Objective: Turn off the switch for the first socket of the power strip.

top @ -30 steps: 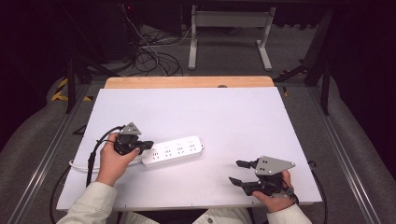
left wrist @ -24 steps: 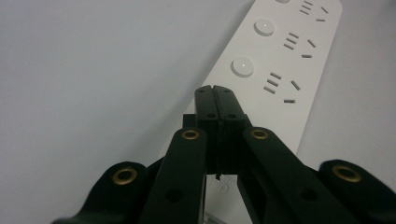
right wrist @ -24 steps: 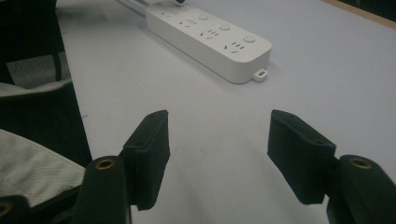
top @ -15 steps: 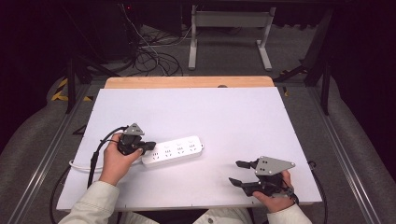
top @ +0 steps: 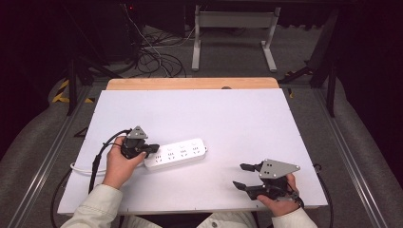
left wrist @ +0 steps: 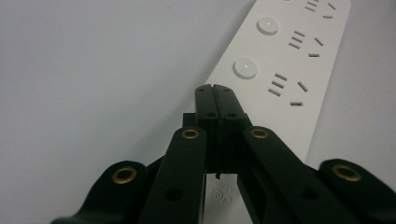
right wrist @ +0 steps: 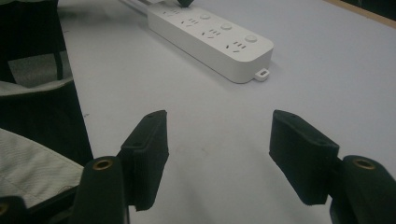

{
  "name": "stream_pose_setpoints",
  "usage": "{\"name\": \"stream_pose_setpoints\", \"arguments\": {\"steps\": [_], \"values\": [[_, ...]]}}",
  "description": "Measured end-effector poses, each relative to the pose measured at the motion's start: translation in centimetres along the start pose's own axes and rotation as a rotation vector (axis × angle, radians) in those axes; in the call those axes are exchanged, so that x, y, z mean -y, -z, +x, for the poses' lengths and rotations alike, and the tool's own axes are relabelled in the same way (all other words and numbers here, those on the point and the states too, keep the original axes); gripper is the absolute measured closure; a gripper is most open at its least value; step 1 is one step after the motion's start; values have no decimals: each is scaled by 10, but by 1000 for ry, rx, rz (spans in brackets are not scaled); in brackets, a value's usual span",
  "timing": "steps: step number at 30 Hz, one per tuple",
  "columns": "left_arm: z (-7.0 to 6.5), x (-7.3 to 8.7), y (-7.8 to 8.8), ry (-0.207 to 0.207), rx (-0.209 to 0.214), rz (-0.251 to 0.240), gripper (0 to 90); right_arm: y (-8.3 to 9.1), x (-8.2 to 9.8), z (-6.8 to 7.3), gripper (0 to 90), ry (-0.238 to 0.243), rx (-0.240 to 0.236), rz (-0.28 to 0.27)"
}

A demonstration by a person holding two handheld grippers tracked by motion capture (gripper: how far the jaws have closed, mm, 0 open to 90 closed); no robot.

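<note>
White power strip (top: 178, 152) at table's (top: 247, 118) seven o'clock, left gripper (left wrist: 215, 93) clenched empty over it, right gripper (right wrist: 218, 140) released at five o'clock

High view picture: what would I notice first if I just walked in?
Probably the white power strip, lying left of the middle of the pale table. The left hand-held gripper sits shut at the strip's left end, with its tips over the strip's top. The right hand-held gripper waits open near the table's front right, with nothing between its jaws.
</note>
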State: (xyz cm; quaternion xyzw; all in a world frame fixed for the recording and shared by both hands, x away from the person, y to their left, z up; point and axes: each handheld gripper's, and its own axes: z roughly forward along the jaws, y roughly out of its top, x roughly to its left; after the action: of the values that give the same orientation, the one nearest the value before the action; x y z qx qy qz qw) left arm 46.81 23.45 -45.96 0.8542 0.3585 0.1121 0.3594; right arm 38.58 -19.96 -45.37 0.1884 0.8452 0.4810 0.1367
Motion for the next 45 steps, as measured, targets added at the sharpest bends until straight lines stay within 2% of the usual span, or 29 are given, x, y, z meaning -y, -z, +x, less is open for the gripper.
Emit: {"name": "stream_pose_setpoints", "arguments": {"steps": [15,19,26,34,45], "values": [[0,2,-1,-9,-5,-16,900,0,0,0,379,1,1,3],[-1,1,0,-26,-31,-16,900,0,0,0,378,-1,1,6],[-4,2,-1,-7,-24,-16,900,0,0,0,377,-2,0,6],[-5,2,-1,-22,-40,-13,900,1,0,0,376,-7,2,2],[-6,2,-1,-9,-42,-17,900,0,0,0,376,-12,1,1]]}}
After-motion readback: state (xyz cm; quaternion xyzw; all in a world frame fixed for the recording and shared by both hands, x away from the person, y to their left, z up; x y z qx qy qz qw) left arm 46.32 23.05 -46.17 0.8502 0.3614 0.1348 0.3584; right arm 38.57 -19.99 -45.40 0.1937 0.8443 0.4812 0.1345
